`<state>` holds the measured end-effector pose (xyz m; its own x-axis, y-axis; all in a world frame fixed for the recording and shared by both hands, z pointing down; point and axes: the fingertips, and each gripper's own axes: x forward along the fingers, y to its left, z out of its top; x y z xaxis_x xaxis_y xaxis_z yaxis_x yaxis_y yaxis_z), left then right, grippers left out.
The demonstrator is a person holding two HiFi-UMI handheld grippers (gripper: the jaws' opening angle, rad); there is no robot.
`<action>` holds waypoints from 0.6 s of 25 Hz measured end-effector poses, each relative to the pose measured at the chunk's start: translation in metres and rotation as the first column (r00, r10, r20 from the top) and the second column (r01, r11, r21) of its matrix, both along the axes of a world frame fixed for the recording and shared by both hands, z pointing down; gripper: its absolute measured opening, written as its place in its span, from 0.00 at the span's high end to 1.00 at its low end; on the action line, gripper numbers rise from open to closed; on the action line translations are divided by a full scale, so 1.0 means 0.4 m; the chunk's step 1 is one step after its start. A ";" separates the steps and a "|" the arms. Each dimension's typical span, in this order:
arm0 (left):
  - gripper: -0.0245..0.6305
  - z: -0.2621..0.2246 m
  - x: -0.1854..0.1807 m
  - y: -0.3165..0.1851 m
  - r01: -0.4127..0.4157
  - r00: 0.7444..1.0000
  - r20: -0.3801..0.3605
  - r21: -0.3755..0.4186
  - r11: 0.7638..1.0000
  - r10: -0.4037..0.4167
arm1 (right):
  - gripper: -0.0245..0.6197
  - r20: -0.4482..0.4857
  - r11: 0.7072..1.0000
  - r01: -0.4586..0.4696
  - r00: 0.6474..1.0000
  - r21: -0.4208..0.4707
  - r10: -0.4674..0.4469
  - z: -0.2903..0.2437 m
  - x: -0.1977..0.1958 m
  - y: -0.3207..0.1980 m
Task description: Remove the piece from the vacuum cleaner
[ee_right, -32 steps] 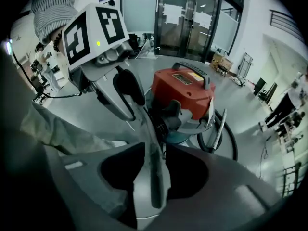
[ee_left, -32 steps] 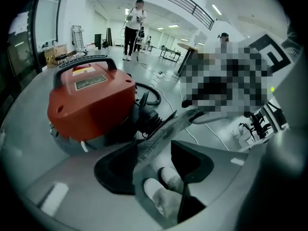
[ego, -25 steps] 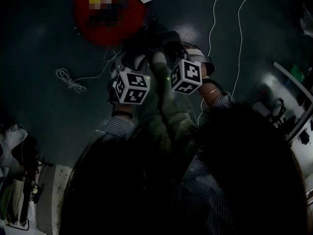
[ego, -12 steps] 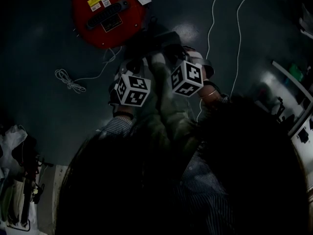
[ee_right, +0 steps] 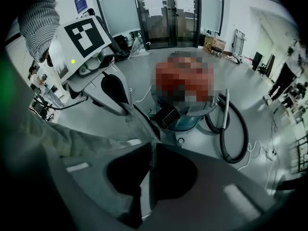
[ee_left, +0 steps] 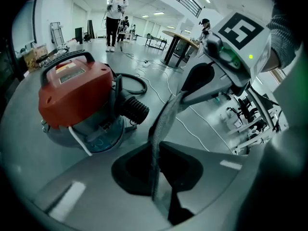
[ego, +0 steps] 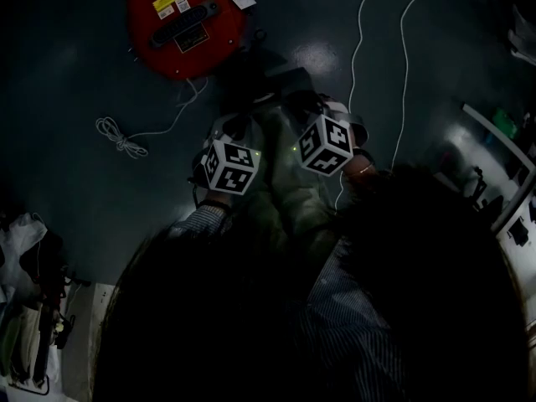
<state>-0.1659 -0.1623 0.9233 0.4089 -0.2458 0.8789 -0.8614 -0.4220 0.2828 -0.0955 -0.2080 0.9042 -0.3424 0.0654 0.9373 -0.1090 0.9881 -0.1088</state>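
A dark glossy floor (ego: 75,90) is seen from the head view, and on it a red canister vacuum cleaner (ego: 186,23) is stood, well ahead of the person. A black ribbed hose (ee_right: 232,129) is looped on the floor beside the canister. A grey-green cloth piece (ego: 280,178) is held up between the two grippers, near the vacuum cleaner but clear of it, and its bulk is draped back toward the person's striped sleeves. In the left gripper view, a thin edge of the cloth is caught in the left gripper (ee_left: 156,150), whose jaws are closing on it and are almost together. In the right gripper view, another fold of the same cloth is pinched by the right gripper (ee_right: 151,153), its jaws pressed nearly together. Two white cords (ego: 360,48) are trailed across the floor to the right.
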 end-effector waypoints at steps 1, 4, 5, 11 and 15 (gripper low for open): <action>0.92 -0.011 0.006 0.007 0.009 1.000 -0.011 -0.005 1.000 -0.009 | 0.93 0.000 1.000 -0.007 1.000 -0.011 0.007 -0.010 0.006 0.007; 0.91 -0.067 0.022 0.016 0.061 0.996 -0.068 -0.025 0.998 -0.063 | 0.93 0.006 0.998 -0.045 0.999 -0.052 0.045 -0.061 0.018 0.017; 0.92 -0.094 0.025 0.015 0.080 0.992 -0.091 -0.030 0.996 -0.083 | 0.94 0.010 0.996 -0.057 0.998 -0.064 0.058 -0.087 0.019 0.017; 0.92 -0.303 0.023 0.013 0.223 0.951 -0.206 -0.070 0.972 -0.233 | 0.93 0.069 0.975 -0.149 0.984 -0.167 0.162 -0.309 0.013 0.025; 0.92 -0.484 0.020 0.013 0.301 0.912 -0.266 -0.081 0.950 -0.312 | 0.93 0.120 0.966 -0.194 0.969 -0.170 0.216 -0.485 0.012 0.039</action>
<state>-0.1580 -0.1571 0.7298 0.5435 -0.3667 0.7551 -0.8340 -0.1340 0.5352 -0.0907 -0.1922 0.7104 -0.4877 0.1217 0.8645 -0.2809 0.9157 -0.2875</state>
